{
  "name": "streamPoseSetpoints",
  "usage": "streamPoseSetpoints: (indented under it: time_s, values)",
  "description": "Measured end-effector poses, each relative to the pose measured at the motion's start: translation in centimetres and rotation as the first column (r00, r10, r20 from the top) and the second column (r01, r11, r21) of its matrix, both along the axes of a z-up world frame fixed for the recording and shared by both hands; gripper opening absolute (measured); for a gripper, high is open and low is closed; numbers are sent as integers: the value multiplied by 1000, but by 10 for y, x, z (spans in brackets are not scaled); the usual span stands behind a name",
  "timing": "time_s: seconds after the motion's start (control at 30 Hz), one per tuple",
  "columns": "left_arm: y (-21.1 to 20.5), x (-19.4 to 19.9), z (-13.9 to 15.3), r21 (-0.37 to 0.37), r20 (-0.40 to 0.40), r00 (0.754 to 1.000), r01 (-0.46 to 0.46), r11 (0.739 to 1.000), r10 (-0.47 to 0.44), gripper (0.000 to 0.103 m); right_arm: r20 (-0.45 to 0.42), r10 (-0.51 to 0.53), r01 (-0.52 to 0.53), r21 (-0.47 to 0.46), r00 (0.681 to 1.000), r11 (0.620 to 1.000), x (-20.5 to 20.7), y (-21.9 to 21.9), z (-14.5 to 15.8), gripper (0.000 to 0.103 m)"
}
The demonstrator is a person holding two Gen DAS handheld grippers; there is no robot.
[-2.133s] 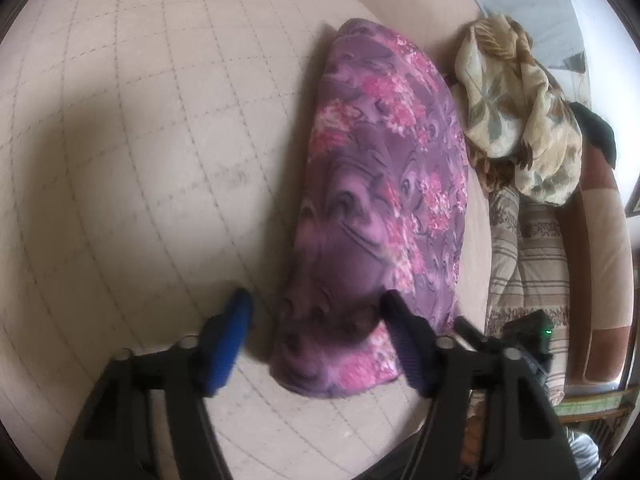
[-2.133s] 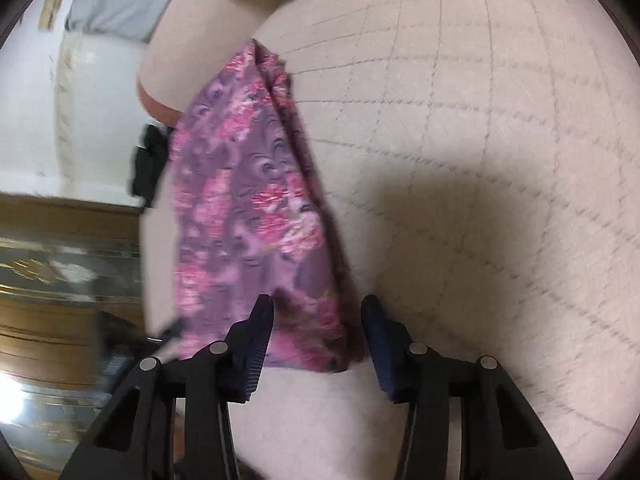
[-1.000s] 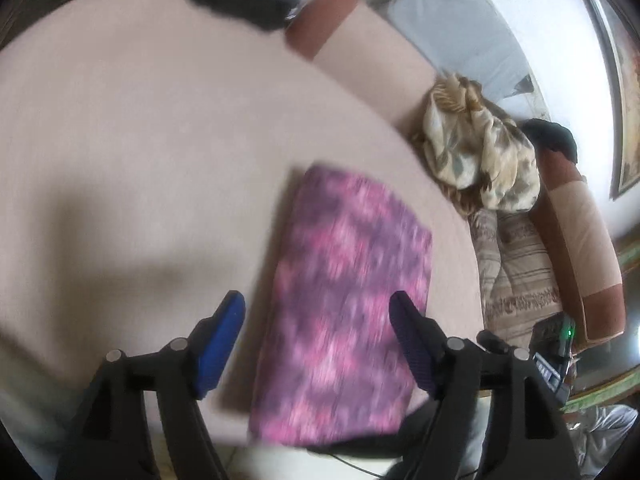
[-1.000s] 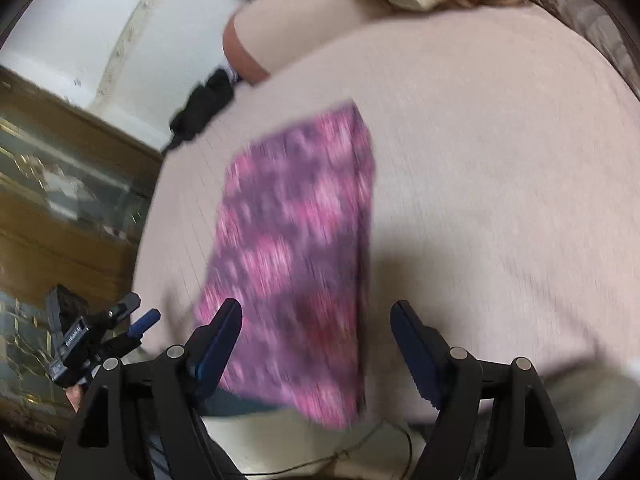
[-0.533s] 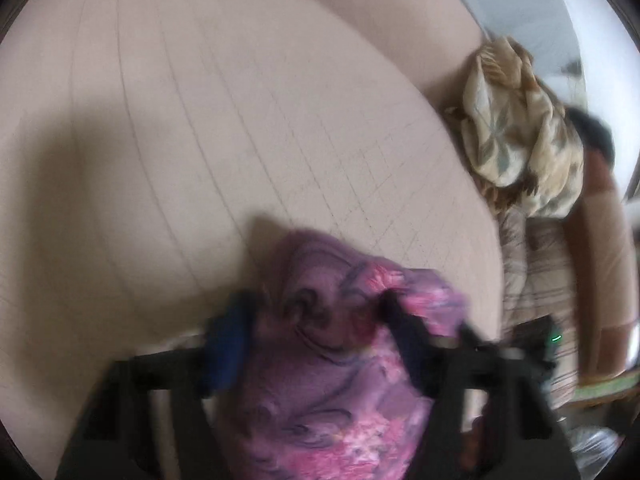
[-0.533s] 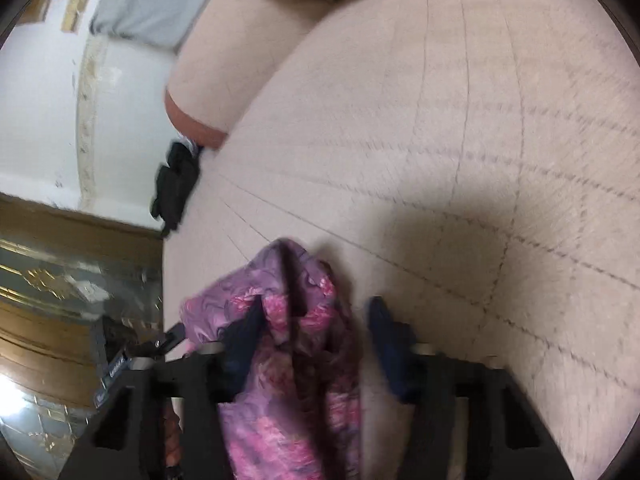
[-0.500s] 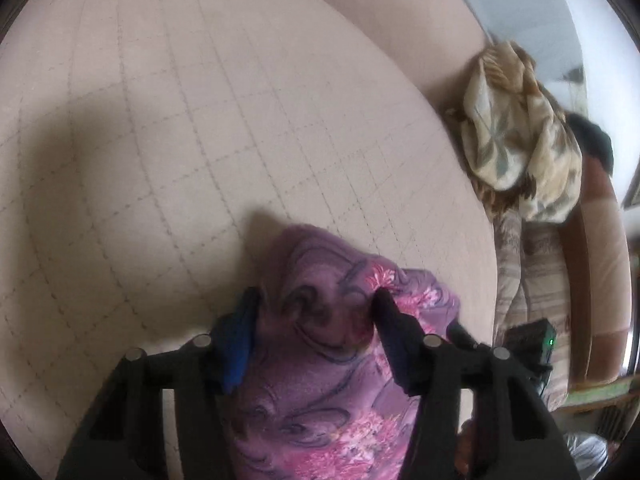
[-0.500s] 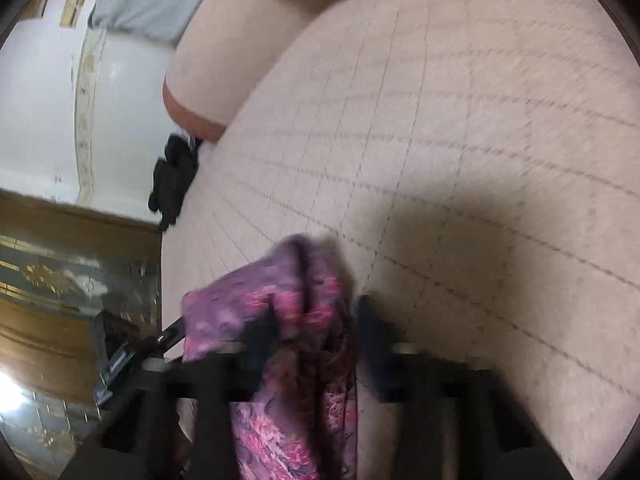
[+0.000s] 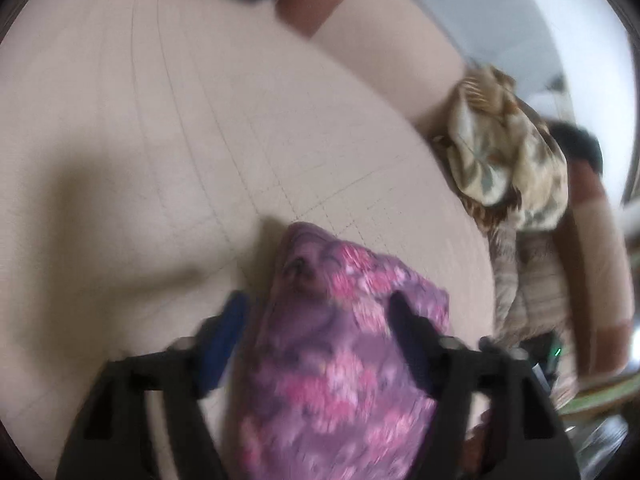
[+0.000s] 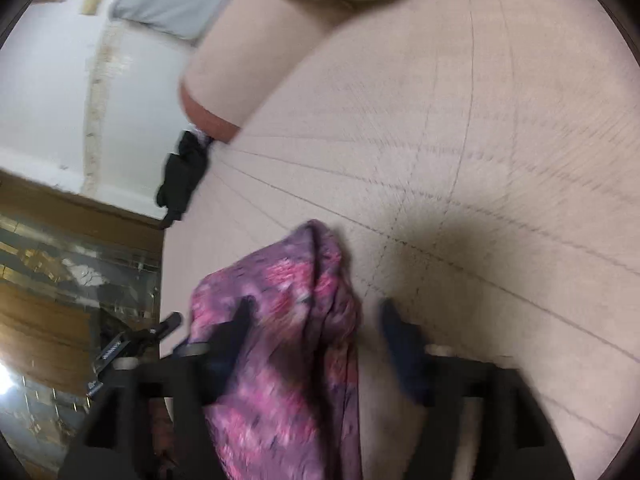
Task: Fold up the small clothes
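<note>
A purple cloth with pink flowers lies bunched on the beige checked cushion. My left gripper stands open with the cloth between its blue fingers. In the right wrist view the same cloth lies between the fingers of my right gripper, which is also open. Both views are blurred by motion. The cloth's near end is hidden under the gripper bodies.
A crumpled beige leaf-print cloth lies at the cushion's back right by a striped cloth. A sofa arm and a black object are at the far edge. A wooden floor lies beyond the cushion's left edge.
Half a second ago both grippers pinched the bunched cloth. Now both have opened wider and pulled back a little, and the cloth sits loose between the fingers.
</note>
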State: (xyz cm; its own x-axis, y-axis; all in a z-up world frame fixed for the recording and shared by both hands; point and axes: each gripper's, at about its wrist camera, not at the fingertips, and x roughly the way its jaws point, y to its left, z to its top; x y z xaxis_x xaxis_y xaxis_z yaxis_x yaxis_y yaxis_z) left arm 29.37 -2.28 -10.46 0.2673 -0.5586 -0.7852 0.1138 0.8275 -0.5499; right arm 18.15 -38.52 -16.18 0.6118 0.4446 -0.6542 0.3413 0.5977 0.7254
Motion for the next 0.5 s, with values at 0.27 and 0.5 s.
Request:
streamPoseSetpoints:
  time_s: [0.27,0.5]
  values:
    - [7,-28,-43,-10,-115,993,-24,1000,23,79,-63,50,-42,121,997,992,-13,22,-35,74]
    - [4,30,-64,-77,-180,981,-89,993,74,69,-124,48,-22,200,991,979,31,21,-54,41]
